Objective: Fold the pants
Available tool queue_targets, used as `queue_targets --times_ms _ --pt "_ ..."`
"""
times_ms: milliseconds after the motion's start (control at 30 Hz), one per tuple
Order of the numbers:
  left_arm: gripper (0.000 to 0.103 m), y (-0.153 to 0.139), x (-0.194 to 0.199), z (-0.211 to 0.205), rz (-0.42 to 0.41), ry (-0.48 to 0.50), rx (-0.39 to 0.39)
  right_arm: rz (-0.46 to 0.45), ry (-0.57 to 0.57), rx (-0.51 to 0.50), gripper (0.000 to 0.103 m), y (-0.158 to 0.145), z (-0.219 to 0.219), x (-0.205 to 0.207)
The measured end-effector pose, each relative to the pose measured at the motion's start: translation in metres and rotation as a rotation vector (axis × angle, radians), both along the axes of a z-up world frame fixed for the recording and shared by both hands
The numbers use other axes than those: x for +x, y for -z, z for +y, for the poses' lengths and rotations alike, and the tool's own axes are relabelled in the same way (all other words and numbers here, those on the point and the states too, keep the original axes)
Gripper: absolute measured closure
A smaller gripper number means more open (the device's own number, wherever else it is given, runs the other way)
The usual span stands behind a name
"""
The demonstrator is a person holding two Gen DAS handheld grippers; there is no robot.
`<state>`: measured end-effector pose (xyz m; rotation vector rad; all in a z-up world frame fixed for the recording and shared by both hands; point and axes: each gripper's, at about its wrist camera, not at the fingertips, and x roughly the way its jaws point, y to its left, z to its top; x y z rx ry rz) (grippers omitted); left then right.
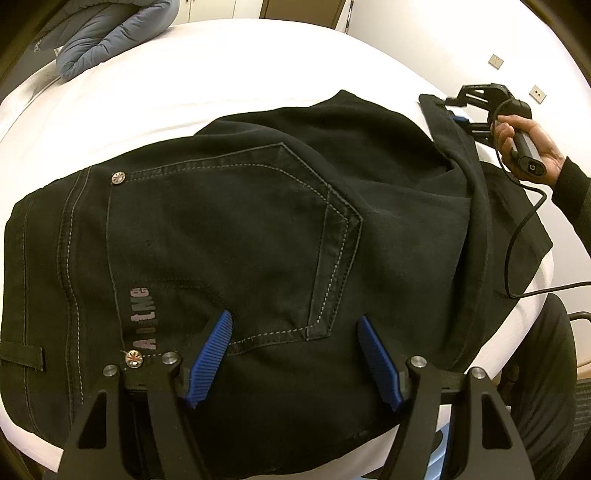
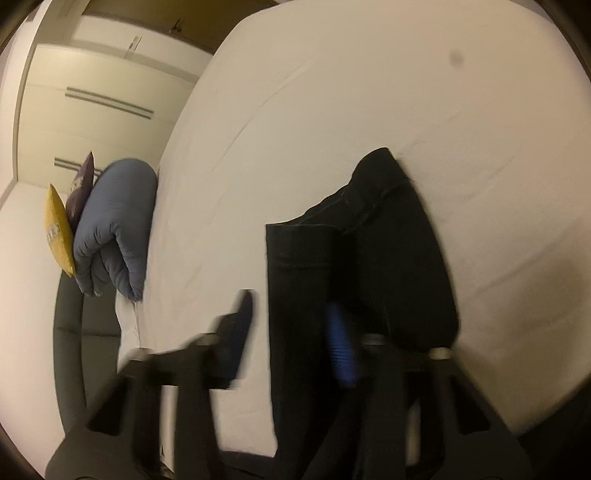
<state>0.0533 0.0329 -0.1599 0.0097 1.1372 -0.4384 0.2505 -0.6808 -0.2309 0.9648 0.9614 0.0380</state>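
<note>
White bed [image 1: 229,70] filling both views, black jeans [image 1: 229,229] spread across it seat-up, back pocket [image 1: 236,236] and stitched waistband toward the left wrist camera. Blue quilted jacket [image 1: 110,33] bundled at the far corner, well apart from the jeans. Left gripper [image 1: 295,358] hovering over the pocket, fingers spread wide, nothing between them. Right gripper [image 2: 291,339] at the leg end of the garment, a hanging strip of the black denim between its blurred fingers; whether the pads already press on the cloth cannot be told. Judging by this, leg-over-seat fold in hand, the hem end lifted by the right hand [image 1: 524,140]. Next move likely needs that end carried across toward the waistband and laid flat, left side steadying the seat. Only the left view shows the pocket, rivets, printed lettering and the person's hand on the handle; only the right view shows the yellow cushion [image 2: 57,232] beside the jacket.
</note>
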Motion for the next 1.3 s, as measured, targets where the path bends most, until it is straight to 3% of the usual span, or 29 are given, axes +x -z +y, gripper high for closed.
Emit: queue_targets --times_ms 33,267,500,633,833,967,1167,1300 --pt "0.032 0.000 0.000 -0.001 0.001 0.000 0.001 -0.002 -0.011 -0.015 0.097 -0.001 0.001 0.002" --pt "0.031 0.002 0.002 -0.004 0.004 0.001 0.013 -0.131 0.010 -0.111 0.101 -0.067 0.001 -0.033" --pt "0.031 0.002 0.006 -0.007 0.017 0.001 0.013 -0.294 0.199 -0.112 0.101 -0.126 -0.044 -0.164" --pt "0.030 0.003 0.011 -0.010 0.026 0.001 0.026 -0.279 0.342 -0.079 0.101 -0.115 -0.063 -0.246" --pt "0.027 0.004 0.019 -0.019 0.040 0.007 0.045 -0.129 0.517 -0.021 0.101 -0.051 -0.078 -0.331" --pt "0.025 0.004 0.024 -0.026 0.050 0.012 0.063 -0.115 0.553 0.008 0.101 -0.031 -0.085 -0.345" --pt "0.020 0.005 0.028 -0.038 0.057 0.001 0.080 -0.158 0.535 -0.018 0.101 -0.041 -0.079 -0.348" --pt "0.019 0.006 0.029 -0.050 0.059 0.006 0.091 -0.141 0.559 0.005 0.101 -0.036 -0.089 -0.363"
